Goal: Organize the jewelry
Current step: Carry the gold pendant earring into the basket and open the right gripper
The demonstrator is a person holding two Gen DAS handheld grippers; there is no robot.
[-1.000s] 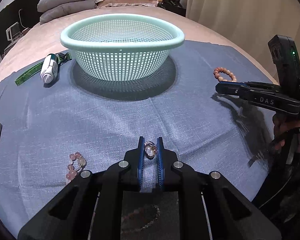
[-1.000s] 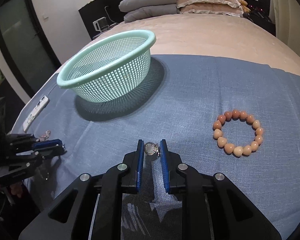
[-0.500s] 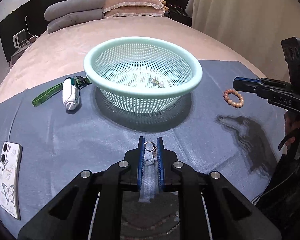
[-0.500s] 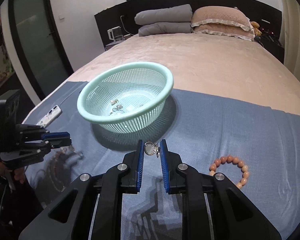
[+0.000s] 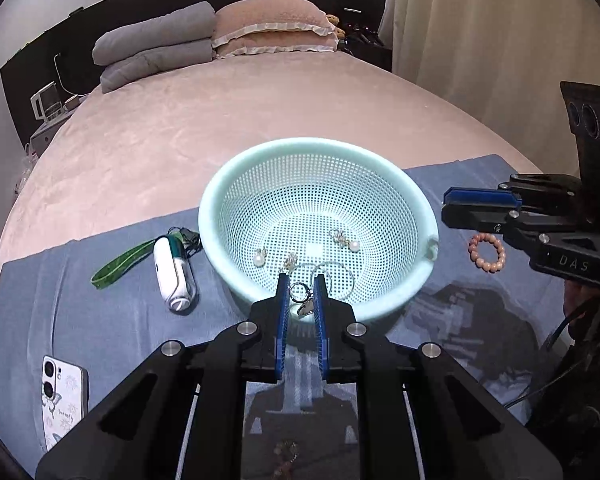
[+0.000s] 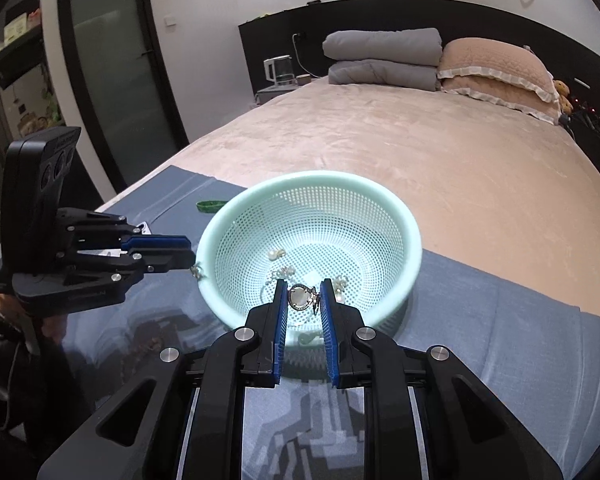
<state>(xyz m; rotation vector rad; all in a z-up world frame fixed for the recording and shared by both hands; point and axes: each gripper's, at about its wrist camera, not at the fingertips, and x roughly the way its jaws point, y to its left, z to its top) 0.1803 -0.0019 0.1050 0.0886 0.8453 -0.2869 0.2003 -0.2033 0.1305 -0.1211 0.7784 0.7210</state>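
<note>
A mint-green mesh basket [image 5: 220,204] [image 6: 414,240] stands on a blue cloth on the bed, with pearl earrings [image 5: 344,240] and a thin hoop [image 5: 334,276] inside. My left gripper [image 5: 300,294] is shut on a silver ring with a charm [image 5: 302,298], above the basket's near rim. My right gripper [image 6: 305,298] is shut on a silver pendant [image 6: 302,298], also above the near rim. Each gripper shows in the other's view, the right one [image 5: 446,208] and the left one [image 6: 194,258].
An orange bead bracelet [image 5: 486,252] lies right of the basket. A white device with a green strap [image 5: 174,274] lies to the left, a phone [image 5: 62,396] at the near left. Pillows and folded blankets [image 5: 156,48] are at the bed's head.
Both grippers have risen and moved forward, from low over the cloth to above the basket's near rim, each still holding its piece. The basket's inside has come into view.
</note>
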